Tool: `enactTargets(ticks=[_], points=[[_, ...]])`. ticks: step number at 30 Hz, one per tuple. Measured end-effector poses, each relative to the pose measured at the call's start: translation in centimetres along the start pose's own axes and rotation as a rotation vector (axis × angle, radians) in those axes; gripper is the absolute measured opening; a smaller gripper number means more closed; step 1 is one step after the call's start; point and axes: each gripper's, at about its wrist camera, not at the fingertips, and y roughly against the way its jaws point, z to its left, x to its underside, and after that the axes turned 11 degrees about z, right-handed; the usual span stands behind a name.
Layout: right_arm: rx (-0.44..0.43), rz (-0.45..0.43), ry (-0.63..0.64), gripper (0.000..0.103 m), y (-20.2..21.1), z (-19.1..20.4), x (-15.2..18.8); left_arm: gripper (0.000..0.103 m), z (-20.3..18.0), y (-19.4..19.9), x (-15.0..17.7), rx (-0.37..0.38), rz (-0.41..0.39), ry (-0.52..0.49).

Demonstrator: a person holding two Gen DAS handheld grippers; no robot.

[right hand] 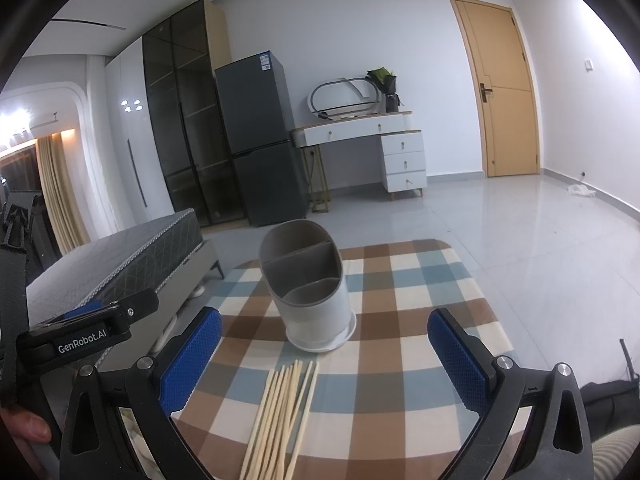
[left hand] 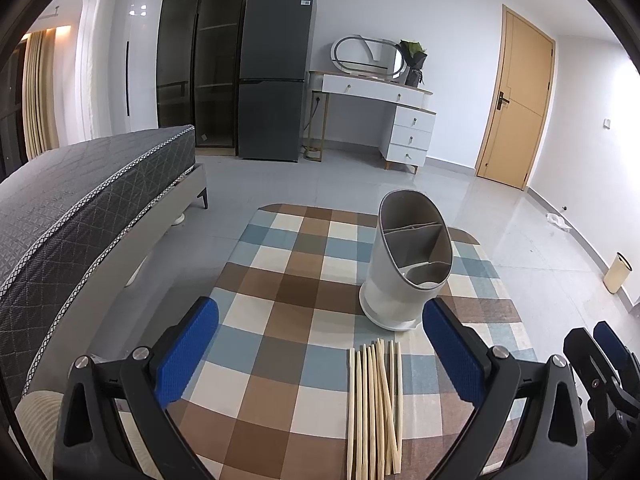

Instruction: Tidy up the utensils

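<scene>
One "GenRobot.AI" label (left tongs)

Both tools are held level, side by side. The left tool has its jaws spread wide, holding nothing. The right tool is likewise wide apart and holding nothing.
</scene>
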Motion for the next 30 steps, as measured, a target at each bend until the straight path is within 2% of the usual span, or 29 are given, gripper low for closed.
enactTargets(ticks=[13,19,24,26,30], points=[[0.002,0.004,0.001,0.103,0.1,0.0,-0.1,0.099,0.0,-0.1,0.0,-0.005,0.006,-0.002],[0.008,0.033,0.001,0.103,-0.4,0.0,-0.1,0.099,-0.2,-0.7,0.1,-0.012,0.026,-0.012],[0.024,0.125,-0.002,0.102,-2.6,-0.2,-0.2,0.099,0.0,-2.6,0.0,-0.058,0.099,-0.022],[0.033,0.176,0.005,0.094,-3.9,-0.1,-0.2,0.099,0.5,-3.5,-0.1,-0.064,0.141,-0.005],[0.025,0.330,0.003,0.085,-8.0,-0.2,0.1,0.099,2.2,-5.7,-0.5,-0.084,0.231,0.056]])
